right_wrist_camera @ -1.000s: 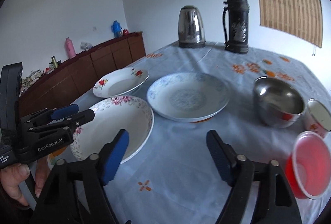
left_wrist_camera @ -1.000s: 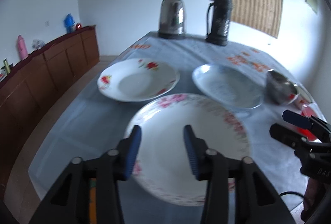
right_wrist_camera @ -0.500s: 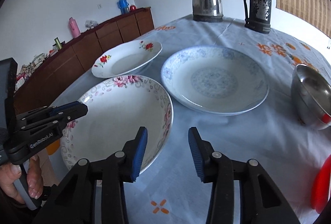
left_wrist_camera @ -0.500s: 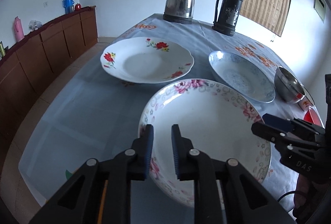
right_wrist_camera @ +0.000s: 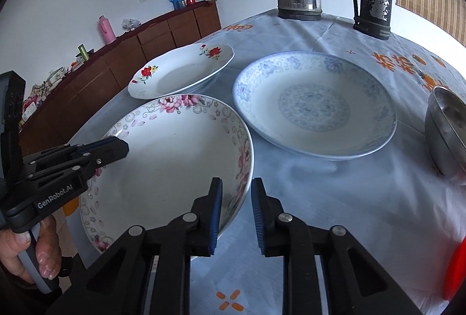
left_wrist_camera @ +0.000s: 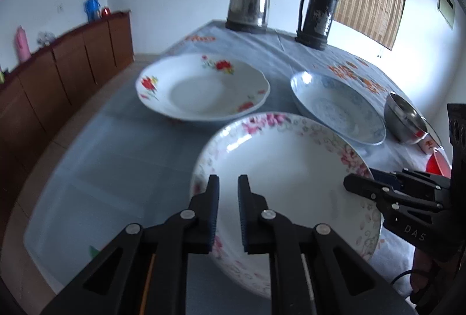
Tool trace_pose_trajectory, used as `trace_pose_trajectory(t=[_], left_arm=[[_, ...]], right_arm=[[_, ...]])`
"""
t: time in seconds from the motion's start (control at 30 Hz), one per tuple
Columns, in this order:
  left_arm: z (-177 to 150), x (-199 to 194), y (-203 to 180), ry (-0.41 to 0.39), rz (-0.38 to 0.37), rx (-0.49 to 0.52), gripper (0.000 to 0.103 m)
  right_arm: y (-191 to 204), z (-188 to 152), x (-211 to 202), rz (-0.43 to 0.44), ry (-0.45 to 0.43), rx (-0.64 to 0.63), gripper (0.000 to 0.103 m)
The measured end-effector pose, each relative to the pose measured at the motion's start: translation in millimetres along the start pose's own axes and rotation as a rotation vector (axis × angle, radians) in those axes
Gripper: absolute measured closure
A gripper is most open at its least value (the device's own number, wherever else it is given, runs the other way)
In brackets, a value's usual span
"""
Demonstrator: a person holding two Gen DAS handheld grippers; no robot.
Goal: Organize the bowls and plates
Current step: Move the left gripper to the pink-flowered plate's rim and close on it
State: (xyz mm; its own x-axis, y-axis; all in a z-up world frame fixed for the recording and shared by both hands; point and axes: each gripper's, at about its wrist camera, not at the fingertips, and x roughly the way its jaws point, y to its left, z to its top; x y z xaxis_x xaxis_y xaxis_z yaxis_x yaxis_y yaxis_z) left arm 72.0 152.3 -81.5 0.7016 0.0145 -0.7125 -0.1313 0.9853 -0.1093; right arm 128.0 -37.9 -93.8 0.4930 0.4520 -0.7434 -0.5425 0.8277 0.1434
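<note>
Table (right_wrist_camera: 320, 198): carries everything; the pink-flowered plate (right_wrist_camera: 169, 157) sits at its near edge.
Blue-patterned plate (right_wrist_camera: 314, 108): just beside the pink-flowered plate, on its far right.
Red-flowered plate (right_wrist_camera: 180, 73): just behind it.
Steel bowl (right_wrist_camera: 445, 128): well right of it.
Left gripper (right_wrist_camera: 122, 144): clamped narrow on its left rim.
Right gripper (right_wrist_camera: 236, 192): jaws have just been closing and straddle its right rim, a gap showing at the outer pad.
Coming move, as I judge it: finish the right pinch, then lift level with both hands.

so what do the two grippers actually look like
Both are matte black plastic with ridged blue pads and silver pivot rivets. The left gripper carries white "GenRobot.AI" lettering and a grey handle. The right gripper shows "DAS" lettering, with a thin black cable beneath.
</note>
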Motion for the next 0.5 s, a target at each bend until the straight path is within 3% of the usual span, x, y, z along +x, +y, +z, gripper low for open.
trace_pose_trajectory(t=[0.2,0.27,0.43,0.5], left_arm=[[1.4,2.0,5.9,0.016,-0.012,-0.025,0.089],[2.1,-3.3,3.3,0.0,-0.007,-0.015,0.079],[3.8,-8.9,1.1,-0.029,0.008,-0.006,0.069],[3.5,-10.5,2.1,-0.036,0.017,-0.002,0.057]], right_arm=[[1.5,-0.3,2.6,0.001,0.0,-0.008,0.081],[-0.2,-0.7,1.7,0.011,-0.006,0.002,0.081],[0.5,-1.4,1.3,0.014,-0.01,0.003,0.081],[0.1,-1.8,1.3,0.016,-0.011,0.005,0.081]])
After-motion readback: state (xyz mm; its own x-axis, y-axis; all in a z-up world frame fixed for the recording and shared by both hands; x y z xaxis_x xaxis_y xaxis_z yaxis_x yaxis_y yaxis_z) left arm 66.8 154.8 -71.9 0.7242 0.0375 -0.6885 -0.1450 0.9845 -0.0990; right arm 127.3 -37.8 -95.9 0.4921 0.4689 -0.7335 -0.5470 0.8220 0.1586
